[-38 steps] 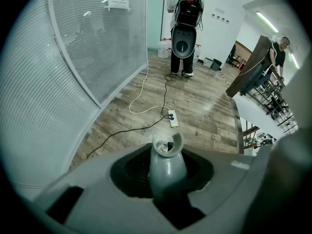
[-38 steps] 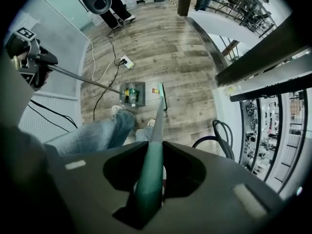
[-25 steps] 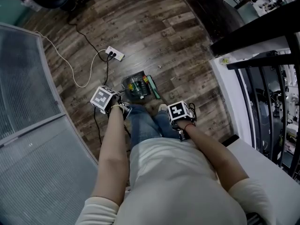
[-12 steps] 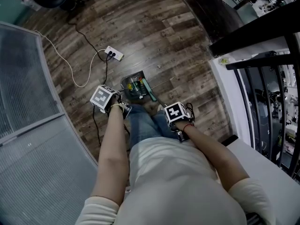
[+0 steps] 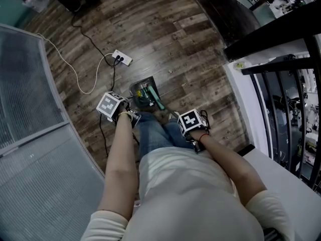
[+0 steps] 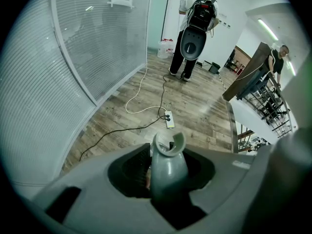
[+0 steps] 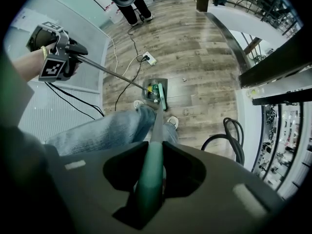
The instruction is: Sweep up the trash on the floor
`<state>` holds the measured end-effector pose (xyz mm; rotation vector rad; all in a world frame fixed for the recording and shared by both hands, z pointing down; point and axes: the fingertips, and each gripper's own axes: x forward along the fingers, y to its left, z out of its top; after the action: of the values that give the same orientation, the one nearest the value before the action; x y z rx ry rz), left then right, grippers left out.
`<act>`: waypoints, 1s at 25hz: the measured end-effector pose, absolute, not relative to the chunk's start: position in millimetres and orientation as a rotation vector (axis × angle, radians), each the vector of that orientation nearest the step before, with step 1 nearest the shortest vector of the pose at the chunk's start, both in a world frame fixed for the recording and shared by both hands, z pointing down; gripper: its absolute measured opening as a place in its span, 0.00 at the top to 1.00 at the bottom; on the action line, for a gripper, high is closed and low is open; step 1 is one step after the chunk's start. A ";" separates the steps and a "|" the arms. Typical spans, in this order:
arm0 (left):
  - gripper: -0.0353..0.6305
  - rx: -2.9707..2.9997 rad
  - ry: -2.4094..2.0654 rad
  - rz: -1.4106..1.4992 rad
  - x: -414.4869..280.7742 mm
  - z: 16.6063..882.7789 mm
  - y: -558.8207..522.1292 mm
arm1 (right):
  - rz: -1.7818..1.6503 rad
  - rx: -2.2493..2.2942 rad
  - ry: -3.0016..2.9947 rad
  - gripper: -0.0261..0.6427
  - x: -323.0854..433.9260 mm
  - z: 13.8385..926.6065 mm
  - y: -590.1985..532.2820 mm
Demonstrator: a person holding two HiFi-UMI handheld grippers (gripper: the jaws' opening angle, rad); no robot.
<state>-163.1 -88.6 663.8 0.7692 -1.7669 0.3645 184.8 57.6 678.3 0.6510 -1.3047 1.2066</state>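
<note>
A dark dustpan (image 5: 142,92) stands on the wooden floor ahead of the person's feet, holding a plastic bottle and other trash (image 7: 153,90). The green broom head (image 5: 157,98) rests inside the pan's mouth. My left gripper (image 5: 125,113) is shut on the grey dustpan handle (image 6: 168,167), whose thin pole (image 7: 109,72) runs down to the pan. My right gripper (image 5: 196,134) is shut on the green broom handle (image 7: 150,179), which slants down to the pan. A small scrap (image 5: 170,72) lies on the floor beyond the pan.
A white power strip (image 5: 123,57) with black and white cables lies on the floor left of the pan. A frosted glass wall (image 5: 25,99) curves along the left. A white ledge and railing (image 5: 251,84) bound the right. Two people stand far off (image 6: 195,28).
The broom head has swung from the pan's right side into its mouth. The right gripper shifted slightly; the left gripper and pan stayed put.
</note>
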 end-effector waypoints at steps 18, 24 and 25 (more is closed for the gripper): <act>0.75 0.768 -1.763 0.356 -162.7 664.0 -93.7 | 1.215 0.730 -1.330 0.82 205.2 663.1 32.1; 0.75 0.771 -1.762 0.351 -164.5 664.5 -93.8 | 1.217 0.809 -1.336 0.82 221.1 661.2 5.5; 0.75 0.771 -1.762 0.351 -164.8 664.6 -94.2 | 1.211 0.824 -1.338 0.82 224.3 660.9 -0.8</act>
<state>-164.8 -94.2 664.6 0.7709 -1.7616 0.3513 224.3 -0.8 660.9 0.8236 -1.3381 1.2108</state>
